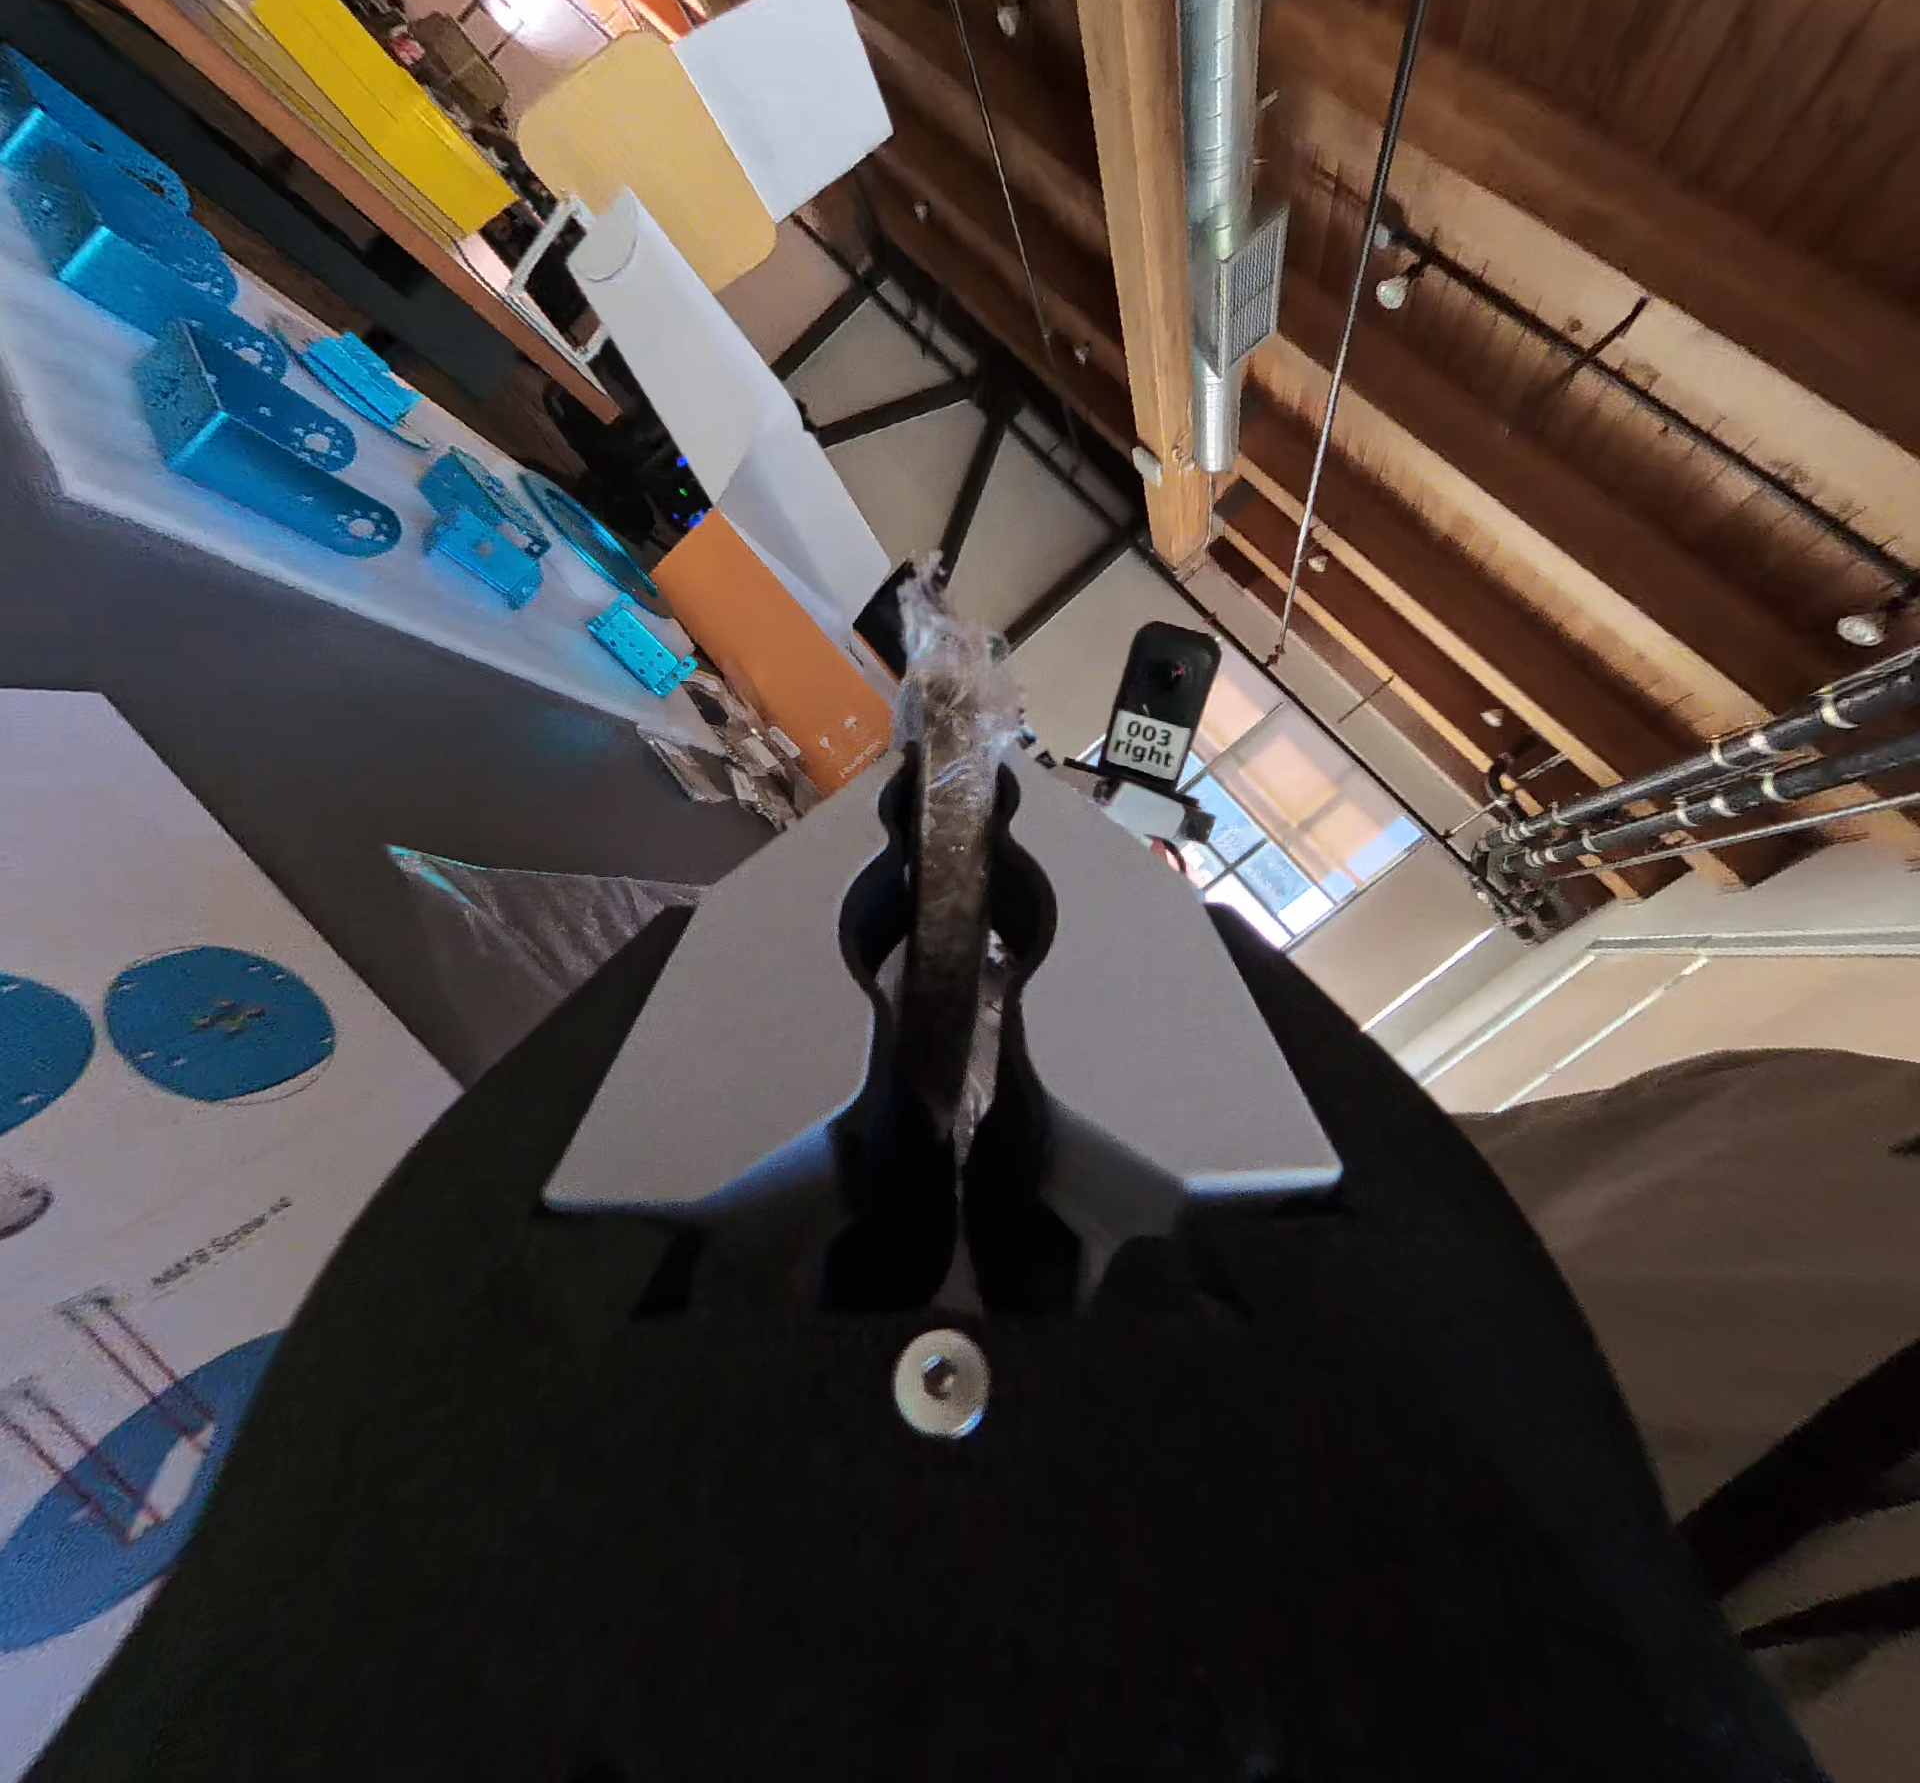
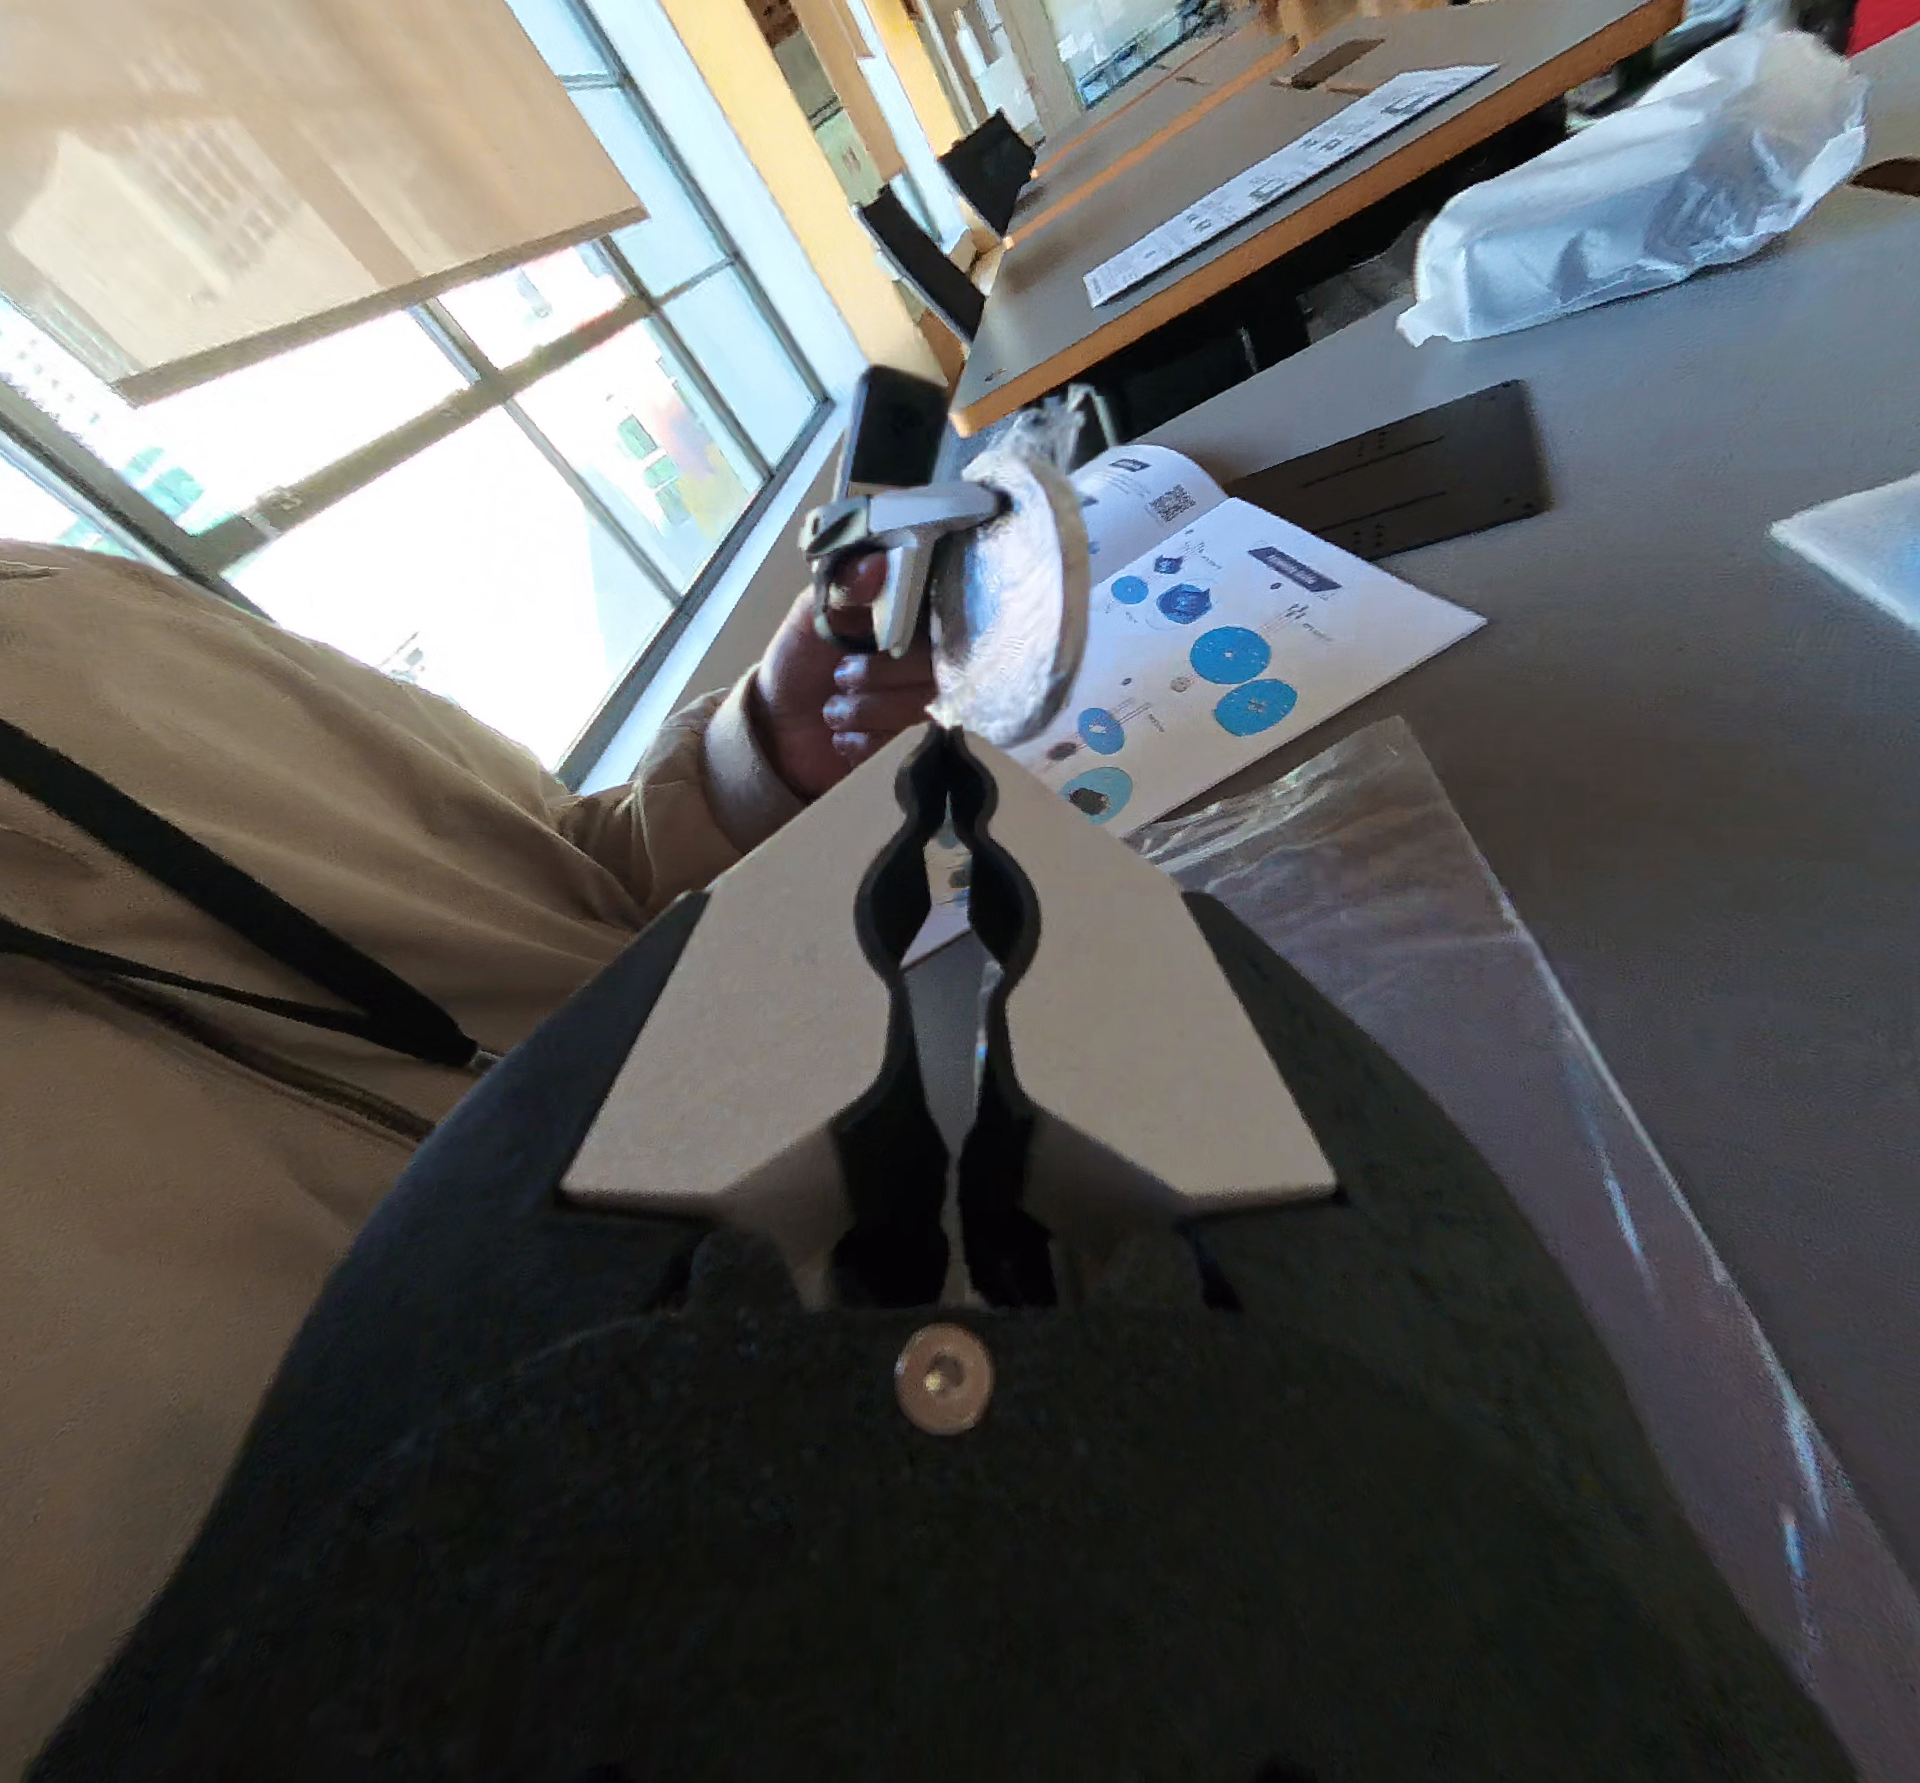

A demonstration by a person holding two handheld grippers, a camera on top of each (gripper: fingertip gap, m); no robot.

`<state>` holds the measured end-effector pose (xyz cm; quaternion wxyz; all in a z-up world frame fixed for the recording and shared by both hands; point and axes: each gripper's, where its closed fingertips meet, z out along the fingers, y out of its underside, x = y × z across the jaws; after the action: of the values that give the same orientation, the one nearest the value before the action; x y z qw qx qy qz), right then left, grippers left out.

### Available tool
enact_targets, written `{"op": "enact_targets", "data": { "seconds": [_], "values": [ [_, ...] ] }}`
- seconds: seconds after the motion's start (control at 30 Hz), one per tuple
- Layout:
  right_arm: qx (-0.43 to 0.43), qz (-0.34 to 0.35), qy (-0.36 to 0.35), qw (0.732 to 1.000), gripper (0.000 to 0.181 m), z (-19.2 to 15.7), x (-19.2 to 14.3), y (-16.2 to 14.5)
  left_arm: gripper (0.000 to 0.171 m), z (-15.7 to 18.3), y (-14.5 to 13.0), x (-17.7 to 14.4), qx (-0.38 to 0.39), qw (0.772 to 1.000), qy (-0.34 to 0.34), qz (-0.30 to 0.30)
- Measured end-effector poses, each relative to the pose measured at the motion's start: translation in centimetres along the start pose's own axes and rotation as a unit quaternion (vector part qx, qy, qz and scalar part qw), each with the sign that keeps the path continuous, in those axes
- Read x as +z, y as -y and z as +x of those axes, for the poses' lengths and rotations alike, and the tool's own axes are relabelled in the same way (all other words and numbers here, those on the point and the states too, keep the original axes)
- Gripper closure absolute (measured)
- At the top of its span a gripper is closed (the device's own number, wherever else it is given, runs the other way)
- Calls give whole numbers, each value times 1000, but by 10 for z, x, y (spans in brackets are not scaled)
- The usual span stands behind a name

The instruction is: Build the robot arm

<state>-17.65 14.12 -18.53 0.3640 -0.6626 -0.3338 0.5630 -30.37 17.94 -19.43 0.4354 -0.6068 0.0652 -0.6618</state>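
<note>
Left gripper (image 1: 951, 798) is up in the air at the centre of its own view, jaws clamped narrow on the edge of a flat dark round disc wrapped in crinkled clear plastic film (image 1: 948, 902); in the right wrist view that same disc (image 2: 1023, 611) sits just above centre, held edge-on beside the person's hand (image 2: 831, 673); right gripper (image 2: 948, 746) is right under it, jaws pressed nearly together, and they look to be nipping a loose tail of the film at the disc's lower rim, though I cannot tell for certain; the disc looks stiff and fairly solid, so the rim is the firm hold; the film looks thin, slippery and easy to tear; below lie the grey table (image 2: 1662, 694), a white instruction sheet with blue circles (image 2: 1247, 632) and a clear plastic bag (image 2: 1403, 954).
</note>
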Motion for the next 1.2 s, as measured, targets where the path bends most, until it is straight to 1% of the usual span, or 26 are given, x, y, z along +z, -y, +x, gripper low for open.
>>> {"op": "enact_targets", "data": {
  "seconds": [0.07, 0.13, 0.17, 0.2, 0.23, 0.3, 0.37, 0.43, 0.47, 0.53, 0.57, 0.6, 0.63, 0.67, 0.7, 0.73, 0.77, 0.83, 0.87, 0.97, 1.0, 1.1, 1.13, 1.2],
  "values": [
    [-5, -4, -23, 1000, 181, 5, 2, 0, 164, 3, 2, -2, -19, 1000, -23, 9],
    [-19, -43, -55, 997, 181, 16, 10, -11, 164, 11, -2, 3, -44, 997, -55, 8],
    [-27, -63, -77, 995, 181, 25, 12, -16, 164, 13, -5, 6, -43, 997, -59, 0],
    [-29, -72, -97, 992, 181, 34, 12, -19, 163, 12, -9, 8, -33, 998, -45, -8],
    [-21, -76, -99, 992, 181, 38, 11, -21, 163, 10, -12, 10, -13, 999, -25, -18],
    [4, -64, -67, 996, 181, 35, 8, -21, 163, 5, -15, 10, 40, 998, 20, -40],
    [7, -47, -51, 998, 181, 33, 2, -17, 163, 1, -23, 10, 87, 992, 55, -79],
    [12, -42, -36, 998, 181, 32, -4, -16, 163, -1, -33, 10, 134, 980, 84, -118],
    [14, -43, -47, 998, 179, 38, -10, -15, 163, -2, -37, 11, 155, 975, 94, -131],
    [5, -51, -101, 994, 175, 58, -29, -13, 163, 1, -43, 14, 185, 966, 104, -144],
    [-3, -72, -150, 986, 174, 73, -45, -15, 162, 3, -45, 16, 193, 964, 103, -148],
    [-18, -101, -217, 971, 173, 94, -68, -20, 162, 5, -47, 18, 198, 963, 100, -151],
    [-21, -122, -265, 956, 169, 109, -90, -24, 162, 8, -49, 19, 201, 963, 96, -153],
    [-3, -128, -275, 953, 167, 113, -106, -27, 163, 10, -50, 21, 203, 963, 93, -153],
    [31, -133, -278, 951, 158, 116, -121, -31, 162, 12, -50, 22, 203, 963, 89, -154],
    [58, -146, -293, 943, 145, 120, -137, -38, 162, 13, -51, 23, 203, 963, 87, -155],
    [69, -167, -313, 932, 138, 125, -153, -48, 162, 14, -51, 25, 205, 963, 84, -156],
    [63, -194, -345, 916, 138, 128, -179, -63, 162, 14, -53, 28, 208, 961, 82, -161],
    [60, -202, -344, 915, 136, 125, -186, -70, 162, 14, -53, 29, 209, 961, 82, -162],
    [47, -216, -349, 911, 121, 114, -203, -88, 162, 14, -55, 35, 212, 960, 78, -168],
    [48, -226, -352, 907, 112, 111, -209, -96, 162, 15, -56, 38, 212, 959, 76, -170],
    [36, -264, -399, 877, 110, 116, -236, -115, 162, 14, -59, 45, 213, 958, 69, -177],
    [26, -262, -408, 875, 111, 117, -240, -116, 162, 14, -60, 47, 213, 958, 68, -180],
    [9, -255, -407, 877, 111, 113, -241, -115, 162, 13, -61, 51, 212, 957, 67, -185]
  ]
}}
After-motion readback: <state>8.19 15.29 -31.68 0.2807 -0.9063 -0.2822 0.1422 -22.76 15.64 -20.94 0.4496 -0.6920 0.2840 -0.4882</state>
